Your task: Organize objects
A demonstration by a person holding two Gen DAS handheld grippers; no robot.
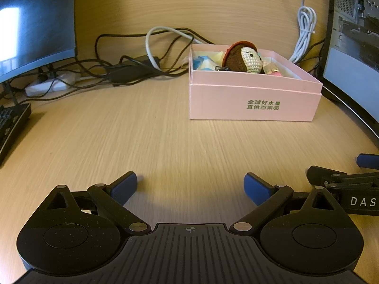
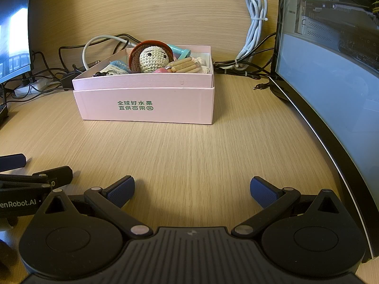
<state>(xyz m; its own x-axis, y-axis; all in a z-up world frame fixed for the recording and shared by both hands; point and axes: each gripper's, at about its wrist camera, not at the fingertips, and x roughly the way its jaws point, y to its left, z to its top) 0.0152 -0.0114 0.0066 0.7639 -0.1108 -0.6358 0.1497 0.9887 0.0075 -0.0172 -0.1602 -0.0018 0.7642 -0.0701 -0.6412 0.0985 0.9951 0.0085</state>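
A pink cardboard box (image 1: pixel 253 103) (image 2: pixel 146 104) with green print stands on the wooden desk, ahead of both grippers. Inside lie a crocheted doll head (image 1: pixel 246 58) (image 2: pixel 151 58) with brown hair and a red hat, a teal item (image 2: pixel 181 51), tan stick-shaped pieces (image 2: pixel 184 66) and other small things. My left gripper (image 1: pixel 190 188) is open and holds nothing, low over bare desk, well short of the box. My right gripper (image 2: pixel 191 191) is open too, with nothing between its blue pads. Each gripper shows at the edge of the other's view.
Monitors stand at the left (image 1: pixel 35 23) and the right (image 2: pixel 331 82). Black and white cables (image 1: pixel 132 64) and a power strip (image 1: pixel 47 86) lie behind the box. A bundled white cable (image 2: pixel 254 23) hangs at the back right. A keyboard (image 1: pixel 11 125) sits far left.
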